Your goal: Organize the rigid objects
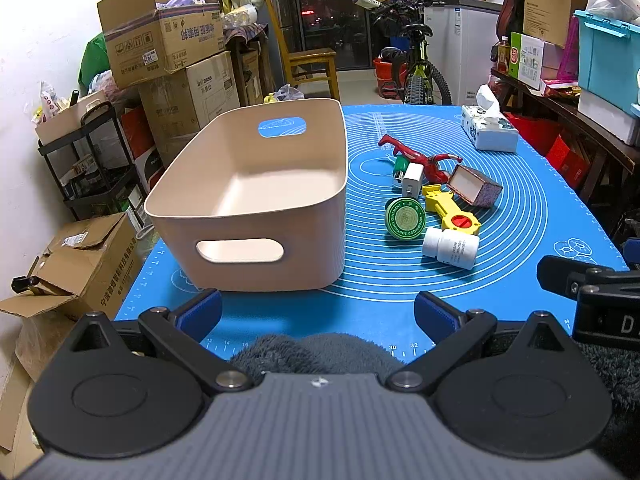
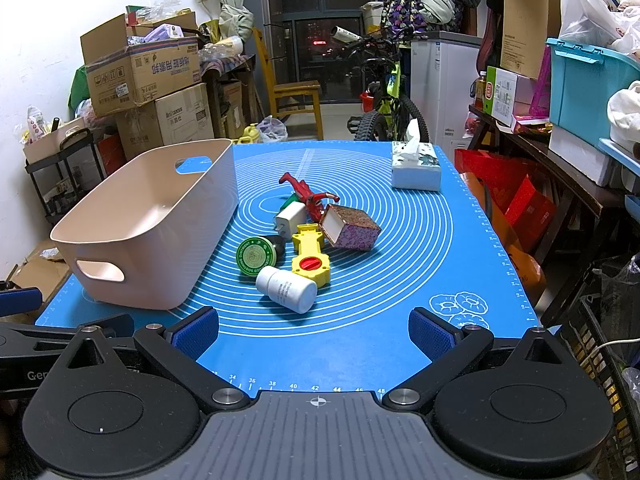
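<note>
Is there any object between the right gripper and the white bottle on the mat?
Nothing visible. The right gripper is open at the near edge, and only bare blue mat lies between it and the white bottle, which lies on its side nearest to it.

The green plug is mostly hidden behind the white charger, so only a small green bit shows. A dark round thing hides behind the green tin, and what it is cannot be told. The small words on the white bottle next to the tin are too tiny to read. The red toy behind the tin is partly covered by the patterned box.
</note>
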A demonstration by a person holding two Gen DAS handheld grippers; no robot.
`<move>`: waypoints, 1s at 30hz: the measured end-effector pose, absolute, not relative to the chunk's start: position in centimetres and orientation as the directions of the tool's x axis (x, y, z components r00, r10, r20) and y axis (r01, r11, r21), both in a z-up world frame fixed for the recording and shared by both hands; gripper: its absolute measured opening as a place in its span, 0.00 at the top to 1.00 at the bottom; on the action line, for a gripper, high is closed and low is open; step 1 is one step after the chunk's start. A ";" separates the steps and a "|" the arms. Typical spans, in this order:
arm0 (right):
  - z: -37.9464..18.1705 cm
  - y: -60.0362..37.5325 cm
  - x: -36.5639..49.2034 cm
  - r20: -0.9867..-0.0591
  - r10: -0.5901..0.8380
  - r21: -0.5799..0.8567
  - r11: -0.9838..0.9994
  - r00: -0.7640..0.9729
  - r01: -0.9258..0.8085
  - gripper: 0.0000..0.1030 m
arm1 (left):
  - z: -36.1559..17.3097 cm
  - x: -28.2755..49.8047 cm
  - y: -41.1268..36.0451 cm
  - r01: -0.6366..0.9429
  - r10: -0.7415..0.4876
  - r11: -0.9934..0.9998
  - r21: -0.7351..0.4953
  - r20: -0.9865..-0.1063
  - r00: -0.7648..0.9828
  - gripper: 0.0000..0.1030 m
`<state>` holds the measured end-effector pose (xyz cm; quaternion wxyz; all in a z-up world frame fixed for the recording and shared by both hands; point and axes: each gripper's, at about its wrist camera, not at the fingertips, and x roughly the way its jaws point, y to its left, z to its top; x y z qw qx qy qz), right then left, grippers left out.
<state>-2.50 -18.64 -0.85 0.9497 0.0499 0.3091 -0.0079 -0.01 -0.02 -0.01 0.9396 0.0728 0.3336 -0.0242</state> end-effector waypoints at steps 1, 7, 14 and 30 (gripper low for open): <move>-0.9 -18.6 -2.5 -0.588 0.016 0.090 0.995 0.809 0.046 0.03 | 0.0 0.0 0.0 0.094 0.003 0.988 0.121 -0.631 0.776 0.02; -0.8 -18.6 -2.5 -0.588 0.016 0.089 0.995 0.809 0.046 0.03 | 0.0 0.0 0.0 0.094 0.003 0.988 0.121 -0.630 0.776 0.02; -0.8 -18.6 -2.5 -0.588 0.015 0.089 0.995 0.809 0.046 0.03 | 0.0 0.0 0.0 0.094 0.004 0.988 0.122 -0.630 0.777 0.02; -0.8 -18.7 -2.5 -0.588 0.016 0.090 0.995 0.809 0.046 0.03 | 0.0 0.3 0.1 0.093 0.004 0.988 0.119 -0.635 0.772 0.02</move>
